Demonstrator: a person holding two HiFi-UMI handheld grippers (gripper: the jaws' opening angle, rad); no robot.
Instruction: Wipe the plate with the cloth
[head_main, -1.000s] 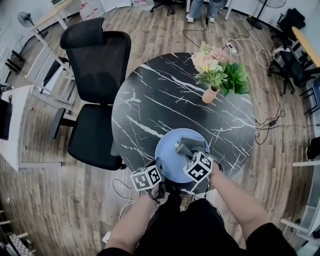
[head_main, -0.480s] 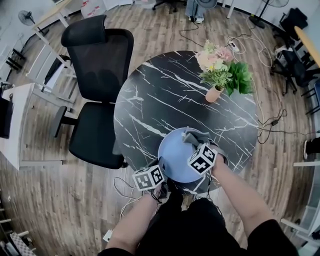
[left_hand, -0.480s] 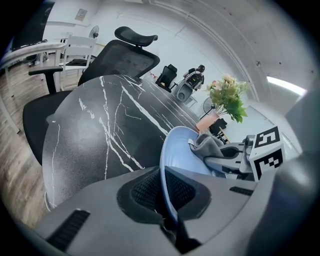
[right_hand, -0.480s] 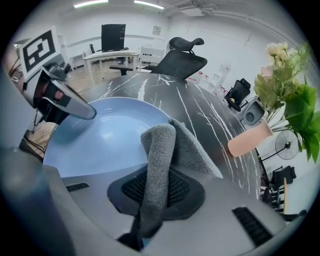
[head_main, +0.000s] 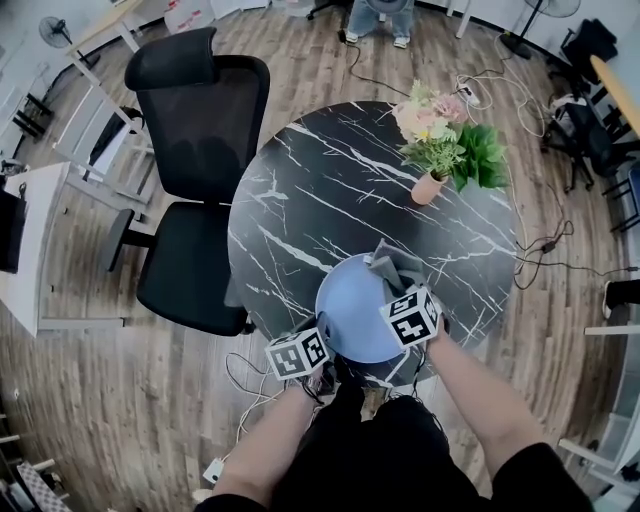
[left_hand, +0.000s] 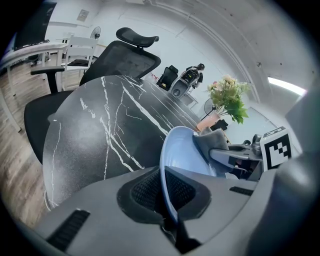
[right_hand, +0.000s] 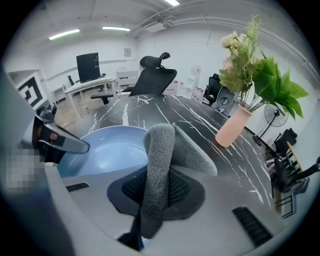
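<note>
Blue plate (head_main: 350, 310), 1 only, sits low centre in the head view, at the near edge of the round table (head_main: 330, 190). Cloth (head_main: 395, 268): 1 as well, grey, bunched at the plate's upper-right rim and partly over the black top.

Grippers: 2, each w/ 1 marker cube, black-and-white squares. My left gripper (left_hand: 167, 200) is clamped on the plate's near rim. In its own view the thin blue edge runs straight down btwn the dark mesh-textured pads, both pressing it. My right gripper (right_hand: 155, 200) is clenched on the cloth. A thick fuzzy fold stands up btwn its pads and the rest flops to the right of the frame, over the plate's rim and onto the table. Can't tell if the plate lies flat or is tipped.

Around: 1 pinkish vase (head_main: 428, 188) w/ pale flowers and green leaves, upper right on the table, well apart from the plate. 1 black office chair (head_main: 195, 150) w/ mesh back and headrest, pushed against the table at the left of frame. Cables (head_main: 500, 90) trail over the wood-plank floor at upper right. 1 white desk corner at far left.

In the way: my own cubes and forearms cover the plate's near rim in the head view. Table top is glossy black w/ white veining, plate smooth and shallow, cloth terry-like.
</note>
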